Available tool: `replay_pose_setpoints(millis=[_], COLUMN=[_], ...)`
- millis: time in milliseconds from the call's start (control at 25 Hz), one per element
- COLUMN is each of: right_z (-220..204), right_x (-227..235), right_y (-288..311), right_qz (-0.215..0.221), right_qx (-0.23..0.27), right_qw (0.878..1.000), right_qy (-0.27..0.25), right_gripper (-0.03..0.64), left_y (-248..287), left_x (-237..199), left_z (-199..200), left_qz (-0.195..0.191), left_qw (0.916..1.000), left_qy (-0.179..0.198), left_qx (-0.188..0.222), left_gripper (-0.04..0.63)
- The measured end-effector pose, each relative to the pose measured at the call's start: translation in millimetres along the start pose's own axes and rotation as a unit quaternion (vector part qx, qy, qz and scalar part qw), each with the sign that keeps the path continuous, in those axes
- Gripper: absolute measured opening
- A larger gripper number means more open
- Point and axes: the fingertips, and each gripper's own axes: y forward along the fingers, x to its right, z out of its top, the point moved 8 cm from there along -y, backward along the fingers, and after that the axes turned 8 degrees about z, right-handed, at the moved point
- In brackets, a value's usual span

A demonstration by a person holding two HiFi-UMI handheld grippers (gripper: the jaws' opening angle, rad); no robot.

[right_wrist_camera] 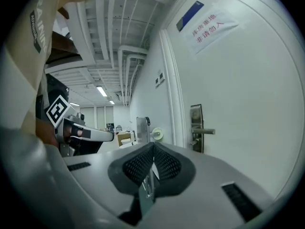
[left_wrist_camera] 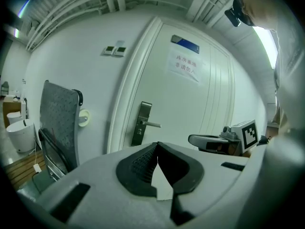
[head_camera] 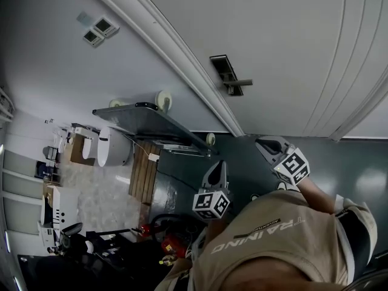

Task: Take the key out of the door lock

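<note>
Holding left gripper (head_camera: 217,168) and right gripper (head_camera: 268,144) near level, side by side, both jaws closed together

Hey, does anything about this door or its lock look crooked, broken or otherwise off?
Nothing stands out. The door looks closed in its frame, the lock plate sits straight with its lever handle level, and the paper notice lies flat. The left gripper and right gripper are short of the plate, jaws together.

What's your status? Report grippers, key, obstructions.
Left gripper shut; right gripper shut. Both short of the silver lock plate on the white door. Key too small to confirm. Nothing between grippers and lock.
</note>
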Motion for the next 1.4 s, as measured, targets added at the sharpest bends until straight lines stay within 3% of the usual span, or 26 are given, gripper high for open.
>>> replay_pose_setpoints(millis=[240, 520, 760, 880, 1400], right_z=[-7, -1, -9, -6, 1], right_x=[1, 20, 14, 15, -4], right_y=[11, 0, 0, 0, 8], right_qz=[0.046, 0.04, 0.009, 0.015, 0.03], right_qx=[-0.021, -0.054, -0.039, -0.056, -0.053], right_qw=[0.999, 0.998, 0.999, 0.998, 0.998], right_qy=[0.01, -0.016, 0.01, -0.003, -0.012], right_gripper=[0.014, 0.014, 0.014, 0.014, 0.014], left_y=[10, 39, 41, 41, 22], left_x=[-8, 23, 14, 6, 7], left_z=[-3, -6, 6, 5, 5], left_qz=[0.005, -0.016, -0.032, -0.021, -0.019], left_qw=[1.0, 0.9992, 0.9994, 0.9996, 0.9997], left_qy=[0.002, -0.034, 0.002, -0.013, -0.013], left_qx=[0.001, 0.018, 0.009, 0.015, 0.005], left_gripper=[0.006, 0.006, 0.006, 0.006, 0.006])
